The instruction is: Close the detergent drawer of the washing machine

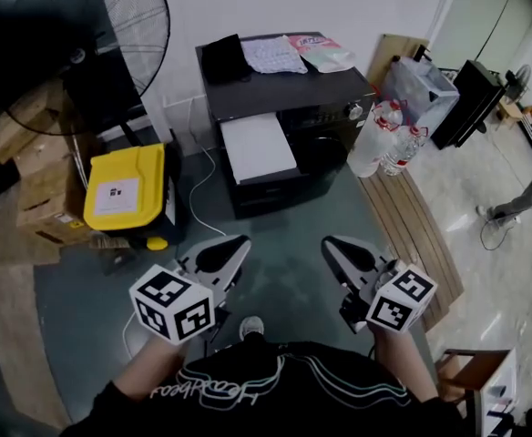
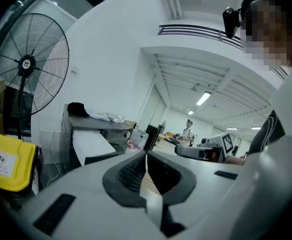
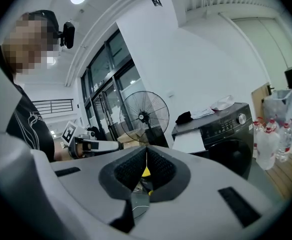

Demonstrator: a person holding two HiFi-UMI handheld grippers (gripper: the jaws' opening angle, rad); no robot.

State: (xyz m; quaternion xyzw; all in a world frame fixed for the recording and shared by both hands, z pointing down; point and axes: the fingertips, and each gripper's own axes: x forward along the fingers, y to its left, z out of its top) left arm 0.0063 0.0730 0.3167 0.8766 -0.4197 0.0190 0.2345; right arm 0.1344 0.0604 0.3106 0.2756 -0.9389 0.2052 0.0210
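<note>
The dark washing machine (image 1: 325, 107) stands against the far wall, and its white detergent drawer (image 1: 259, 147) is pulled out at the front left. My left gripper (image 1: 244, 242) and right gripper (image 1: 328, 242) are held close to my body, well short of the machine, both shut and empty. In the left gripper view the jaws (image 2: 146, 153) meet at the tips, and the drawer (image 2: 91, 145) juts from the machine (image 2: 111, 134) beyond them. The right gripper view shows the gripper (image 3: 146, 149) shut, with the machine (image 3: 228, 134) and the drawer (image 3: 202, 142) to the right.
A yellow bin (image 1: 127, 189) and cardboard boxes (image 1: 38, 180) stand left of the machine, below a big standing fan (image 1: 111, 44). Water bottles (image 1: 389, 139) and wooden boards (image 1: 412, 226) lie to its right. Cloths (image 1: 275, 55) rest on its top. A person (image 2: 188, 132) stands far off.
</note>
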